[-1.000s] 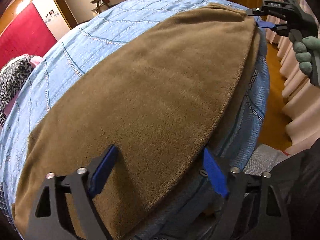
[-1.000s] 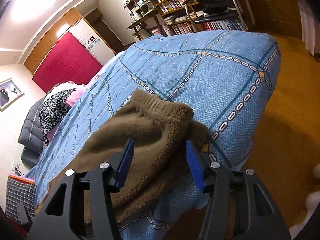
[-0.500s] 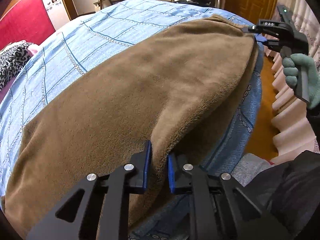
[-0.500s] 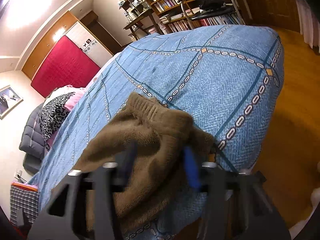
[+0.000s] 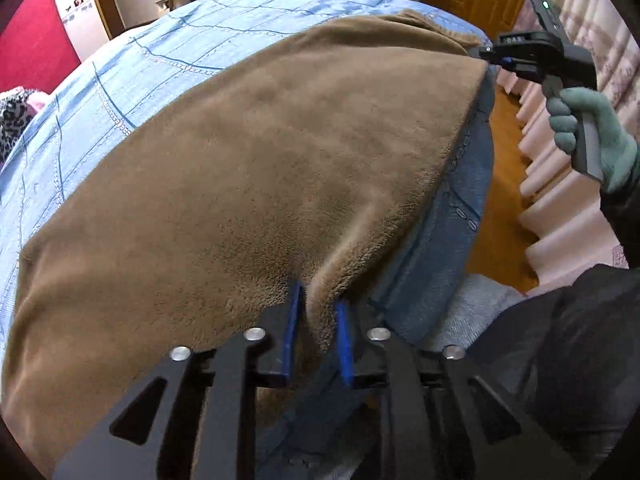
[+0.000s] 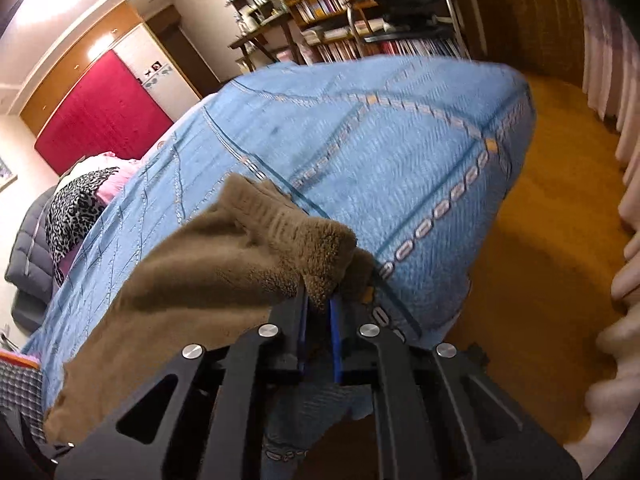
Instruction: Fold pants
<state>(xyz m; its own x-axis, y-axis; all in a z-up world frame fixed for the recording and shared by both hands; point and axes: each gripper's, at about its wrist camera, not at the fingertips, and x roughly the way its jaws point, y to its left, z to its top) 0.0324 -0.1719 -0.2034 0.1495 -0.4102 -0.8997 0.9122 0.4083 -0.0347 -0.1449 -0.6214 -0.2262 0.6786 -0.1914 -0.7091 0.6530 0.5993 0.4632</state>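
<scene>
Brown fleece pants (image 5: 260, 168) lie flat along the near edge of a bed with a blue patterned cover (image 5: 132, 72). My left gripper (image 5: 316, 312) is shut on the pants' near edge, and the fabric rises in a ridge between its blue pads. My right gripper (image 6: 318, 312) is shut on the pants' ribbed waistband corner (image 6: 288, 236), lifted slightly off the cover. In the left wrist view the right gripper (image 5: 490, 56) shows at the far right end of the pants, held by a green-gloved hand (image 5: 592, 136).
The bed edge drops to an orange wooden floor (image 6: 540, 220) on the right. Pale curtains (image 5: 560, 184) hang beyond it. A bookshelf and chair (image 6: 400, 4) stand past the bed's far end. Leopard-print cloth (image 6: 76, 208) lies on the bed's far left.
Both grippers went from open to shut on the pants' near edge. The edge is now pinched up, and the right end is lifted a little.
</scene>
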